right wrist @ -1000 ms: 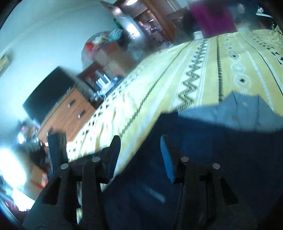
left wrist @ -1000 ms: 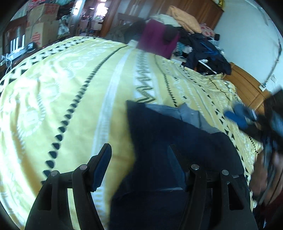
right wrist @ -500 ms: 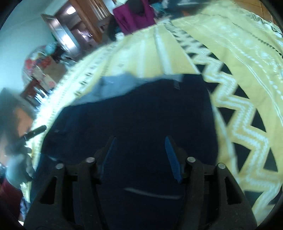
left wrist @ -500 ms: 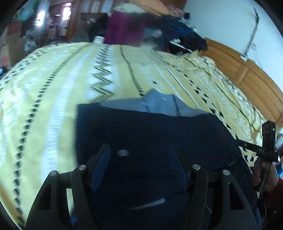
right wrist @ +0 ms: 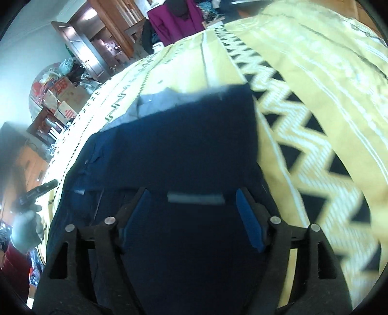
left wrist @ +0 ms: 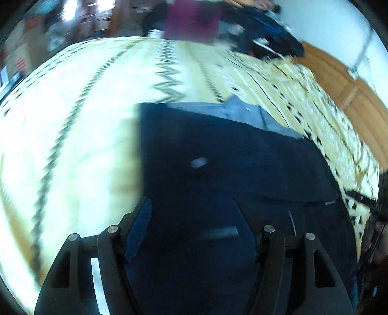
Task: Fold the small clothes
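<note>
In the left wrist view, the left tool (left wrist: 194,213) hangs low over the navy garment (left wrist: 218,157), its two blue-padded fingers (left wrist: 139,227) spread wide apart with nothing between them but the cloth lying below. The right tool (right wrist: 194,210) in its own view is likewise spread wide, pads (right wrist: 249,223) apart, poised over the same garment (right wrist: 184,135) with a pale strip of fabric (right wrist: 195,197) showing between the fingertips; whether either tool touches the cloth cannot be told. The garment lies flat on the bed, on a yellow bedspread (left wrist: 72,121) patterned with black and white zigzags. A grey-blue piece of cloth (left wrist: 242,111) peeks out from under the garment's far edge. At the left edge of the right wrist view a gloved hand (right wrist: 25,230) grips a dark handle, beside the garment's side edge. Farther off, past the foot of the bed, a magenta garment (right wrist: 174,19) hangs, with a wooden doorway (right wrist: 97,43) and stacked boxes (right wrist: 65,94) behind. The left view is blurred.
</note>
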`<action>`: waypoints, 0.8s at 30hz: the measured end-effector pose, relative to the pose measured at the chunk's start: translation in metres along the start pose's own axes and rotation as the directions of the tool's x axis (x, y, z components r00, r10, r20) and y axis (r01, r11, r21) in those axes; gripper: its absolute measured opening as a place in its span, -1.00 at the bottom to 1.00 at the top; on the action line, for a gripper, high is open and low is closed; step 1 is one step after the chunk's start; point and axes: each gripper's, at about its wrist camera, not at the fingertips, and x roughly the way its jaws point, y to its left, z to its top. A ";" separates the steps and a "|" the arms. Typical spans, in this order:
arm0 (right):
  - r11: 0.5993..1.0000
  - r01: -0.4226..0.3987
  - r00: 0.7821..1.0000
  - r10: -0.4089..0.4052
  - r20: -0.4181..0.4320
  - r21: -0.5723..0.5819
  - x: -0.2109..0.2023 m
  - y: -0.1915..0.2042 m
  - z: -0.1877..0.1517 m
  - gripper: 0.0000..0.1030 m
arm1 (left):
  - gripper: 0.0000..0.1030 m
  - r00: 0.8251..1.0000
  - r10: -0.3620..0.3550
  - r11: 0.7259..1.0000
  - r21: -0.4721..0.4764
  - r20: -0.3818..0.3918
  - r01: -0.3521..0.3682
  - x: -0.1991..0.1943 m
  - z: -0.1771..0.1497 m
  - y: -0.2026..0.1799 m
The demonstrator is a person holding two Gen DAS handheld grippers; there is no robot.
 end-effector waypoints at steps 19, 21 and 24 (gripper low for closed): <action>0.965 0.255 0.967 -0.256 -0.011 -0.058 -0.014 -0.033 -0.091 0.82 | 0.88 0.961 0.275 0.961 -0.031 -0.011 -0.275 -0.033 -0.106 0.084; 0.978 0.205 0.978 -0.206 -0.036 -0.028 -0.010 -0.042 -0.089 0.98 | 0.88 0.966 0.257 0.965 -0.047 -0.001 -0.257 -0.034 -0.107 0.087; 0.979 0.200 0.978 -0.202 -0.049 -0.039 -0.006 -0.041 -0.089 1.00 | 0.89 0.965 0.262 0.964 -0.045 0.004 -0.261 -0.033 -0.108 0.085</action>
